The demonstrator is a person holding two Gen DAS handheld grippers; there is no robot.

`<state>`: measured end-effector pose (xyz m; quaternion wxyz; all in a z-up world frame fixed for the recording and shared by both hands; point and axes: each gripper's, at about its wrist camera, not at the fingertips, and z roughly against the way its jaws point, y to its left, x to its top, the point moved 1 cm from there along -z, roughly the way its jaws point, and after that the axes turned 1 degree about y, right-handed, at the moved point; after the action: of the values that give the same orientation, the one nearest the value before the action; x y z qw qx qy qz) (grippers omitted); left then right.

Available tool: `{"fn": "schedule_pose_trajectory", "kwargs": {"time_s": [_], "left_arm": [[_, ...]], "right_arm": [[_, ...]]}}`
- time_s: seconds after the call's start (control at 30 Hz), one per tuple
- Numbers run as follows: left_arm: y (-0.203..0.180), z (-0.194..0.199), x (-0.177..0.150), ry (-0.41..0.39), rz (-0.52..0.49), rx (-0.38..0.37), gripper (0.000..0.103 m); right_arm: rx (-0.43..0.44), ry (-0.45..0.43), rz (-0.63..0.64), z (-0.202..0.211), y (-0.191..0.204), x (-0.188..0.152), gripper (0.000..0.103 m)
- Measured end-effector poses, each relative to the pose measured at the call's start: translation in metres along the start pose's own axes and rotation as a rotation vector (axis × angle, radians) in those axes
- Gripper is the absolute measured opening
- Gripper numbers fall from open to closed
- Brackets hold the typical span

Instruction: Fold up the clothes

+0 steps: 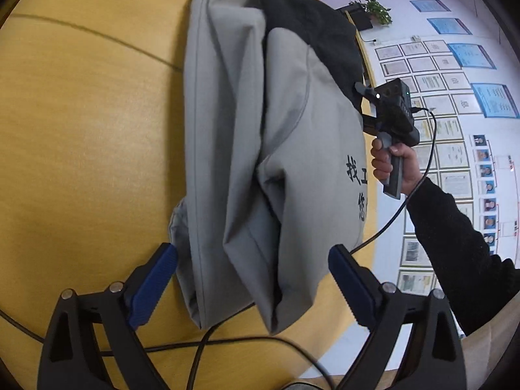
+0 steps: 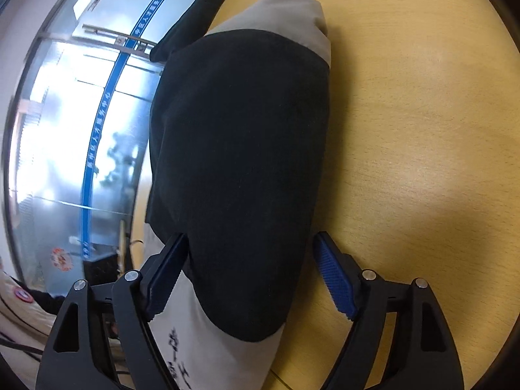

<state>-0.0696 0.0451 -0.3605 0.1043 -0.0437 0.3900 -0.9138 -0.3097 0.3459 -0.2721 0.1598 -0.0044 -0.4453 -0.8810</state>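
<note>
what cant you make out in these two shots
- Black print on the grey jacket: left view, cut off by a fold; right view, by the frame bottom.
- Right gripper fingertips: left view, behind the jacket edge.
- Wall papers: too small to read.

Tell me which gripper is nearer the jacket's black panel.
Right. The right gripper sits open at the black panel, fingers either side. The left gripper straddles the opposite, all-grey end of the jacket.
</note>
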Motion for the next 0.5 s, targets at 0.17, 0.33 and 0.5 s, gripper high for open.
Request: {"fn": "schedule_pose_trajectory", "kwargs": {"time_s": [0.17,0.33,0.5], "left_arm": [[-0.006,-0.013,0.001,0.018,-0.037,-0.096,0.103],[-0.010,-0.030,-0.003,0.053,0.040,-0.208,0.103],[-0.008,-0.039,-0.012,0.096,0.120,-0.219,0.081]], "right_arm": [[0.026,-0.004,0.012,-0.014,0.009,0.001,0.083],[-0.130,-0.002,0.066,-0.024,0.026,-0.003,0.048],[-0.239,-0.068,0.102,-0.024,0.049,-0.032,0.030]]}}
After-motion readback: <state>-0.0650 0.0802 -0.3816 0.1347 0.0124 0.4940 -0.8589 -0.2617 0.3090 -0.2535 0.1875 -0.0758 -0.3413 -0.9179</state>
